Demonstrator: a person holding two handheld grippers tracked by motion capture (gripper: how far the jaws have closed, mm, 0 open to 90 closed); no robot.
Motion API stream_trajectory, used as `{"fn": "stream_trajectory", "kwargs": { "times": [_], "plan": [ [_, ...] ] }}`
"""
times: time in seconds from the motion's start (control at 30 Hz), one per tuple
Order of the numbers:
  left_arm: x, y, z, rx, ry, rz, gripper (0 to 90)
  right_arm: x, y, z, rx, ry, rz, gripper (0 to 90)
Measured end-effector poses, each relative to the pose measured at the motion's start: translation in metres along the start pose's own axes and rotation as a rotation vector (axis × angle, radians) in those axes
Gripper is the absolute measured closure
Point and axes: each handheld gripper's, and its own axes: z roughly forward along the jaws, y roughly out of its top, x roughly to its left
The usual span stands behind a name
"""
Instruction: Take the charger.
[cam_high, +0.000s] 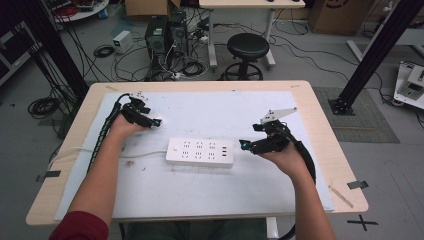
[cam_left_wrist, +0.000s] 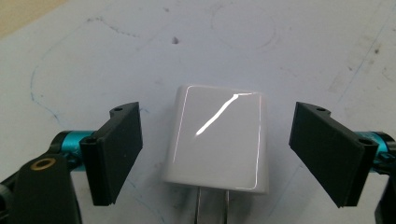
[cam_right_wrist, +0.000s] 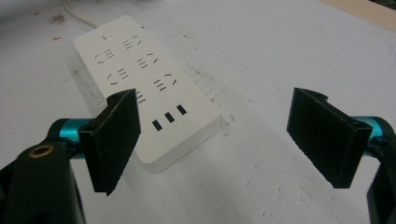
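Black left claw (cam_high: 156, 122) and right claw (cam_high: 243, 145), teal fittings, brass screws, red sleeve (cam_high: 80, 227).

No writing, brand or number can be read anywhere, not on the power strip (cam_high: 200, 152) nor the charger (cam_left_wrist: 218, 138).

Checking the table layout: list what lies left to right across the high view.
Left gripper with the white charger between its open jaws → white power strip → right gripper.
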Motion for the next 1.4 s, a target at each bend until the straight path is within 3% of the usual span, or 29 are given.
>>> {"fn": "stream_trajectory", "kwargs": {
  "times": [0.23, 0.5, 1.4],
  "plan": [
    [-0.0015, -0.0003, 0.0026, 0.019, 0.009, 0.012, 18.3, 0.0006, -0.0001, -0.0007, 0.003, -0.002, 0.004, 17.8],
    [-0.001, -0.003, 0.0049, 0.047, 0.01, 0.019, 26.3, 0.0006, -0.0009, -0.0026, -0.002, -0.004, 0.008, 17.8],
    [-0.0033, -0.0025, 0.0017, 0.055, 0.011, 0.049, 42.4, -0.0006, -0.0016, -0.0016, -0.002, -0.002, 0.014, 17.8]
  ]
}}
